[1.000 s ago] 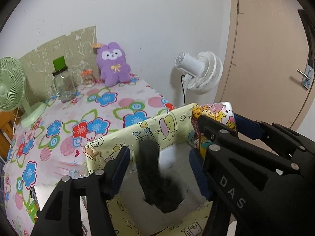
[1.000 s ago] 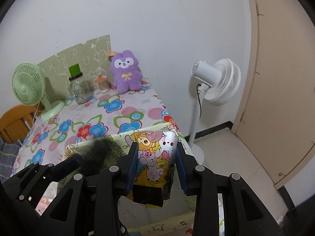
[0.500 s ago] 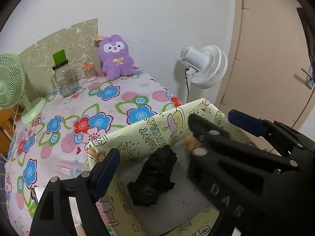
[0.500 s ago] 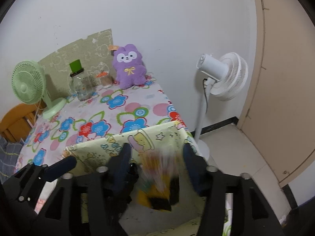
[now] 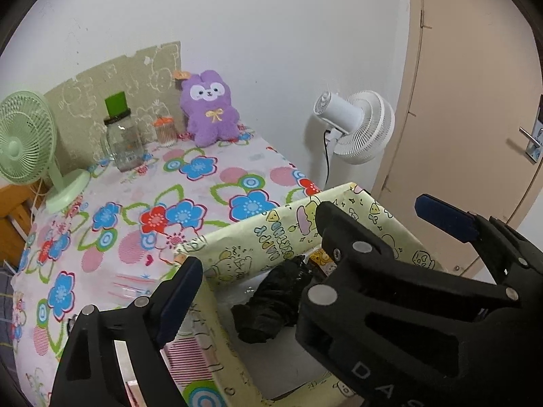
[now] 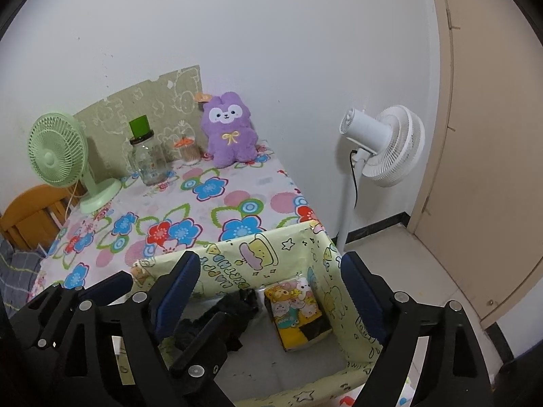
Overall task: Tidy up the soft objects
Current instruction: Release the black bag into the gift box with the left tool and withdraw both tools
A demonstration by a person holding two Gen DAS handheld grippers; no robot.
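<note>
A pale yellow cartoon-print box (image 5: 271,234) (image 6: 258,254) stands at the near right corner of the floral table. Inside it lie a crumpled black soft bundle (image 5: 271,302) (image 6: 237,308) and, to its right, a cartoon-print soft packet (image 6: 298,315), of which only a corner (image 5: 320,259) peeks out in the left wrist view. My left gripper (image 5: 258,271) hovers over the box, jaws opening, nothing pressed between them. My right gripper (image 6: 268,271) hangs beside it above the packet, its jaws opening too, and holds nothing. The two grippers' fingers overlap over the box.
At the table's far end sit a purple plush (image 5: 208,108), a glass jar with a green lid (image 5: 122,142), a small orange-lidded jar (image 5: 164,130) and a green desk fan (image 5: 27,142). A white standing fan (image 6: 383,146) and a door (image 5: 475,101) are on the right.
The left gripper let go of the black bundle and the right gripper let go of the packet. Both dropped into the box, and both pairs of jaws spread wide.
</note>
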